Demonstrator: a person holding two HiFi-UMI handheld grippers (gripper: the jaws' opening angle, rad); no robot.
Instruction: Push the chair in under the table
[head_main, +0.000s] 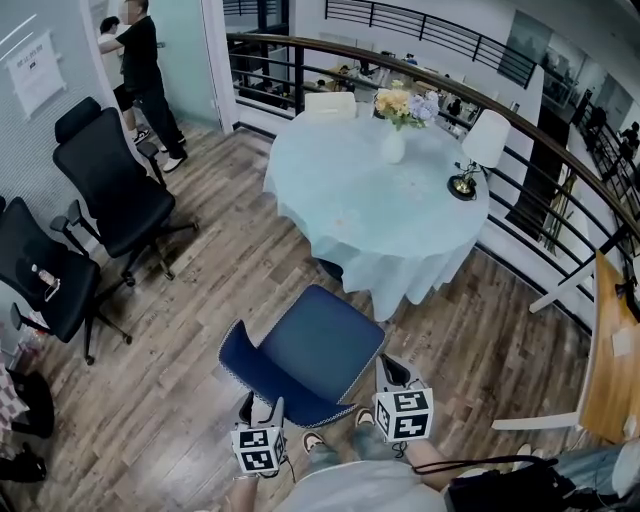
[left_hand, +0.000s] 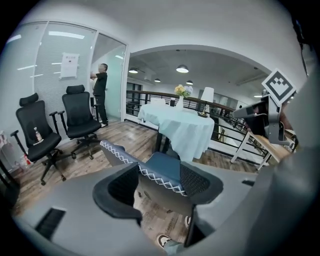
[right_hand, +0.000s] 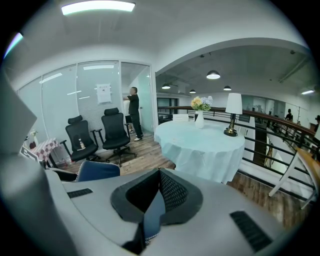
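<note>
Blue chair (head_main: 305, 360) stands on the wooden floor (head_main: 220, 290) just short of the round table (head_main: 370, 215), seat toward it. Only the gripper views show the grips: the right gripper (right_hand: 157, 187) has its jaws clenched on the chair's backrest edge; the left gripper (left_hand: 160, 181) has its jaws released, straddling that edge. A vase (head_main: 393, 147) on the table holds flowers (head_main: 400, 103).

1. The chair (head_main: 310, 360) is standing just before the table (head_main: 350, 210), its back turning away from it.
2. A vase (head_main: 393, 145) is standing on the table's far part, and a lamp (head_main: 485, 138) is standing at its right edge.
3. Two office chairs (head_main: 110, 185) are sitting well apart to the left.
</note>
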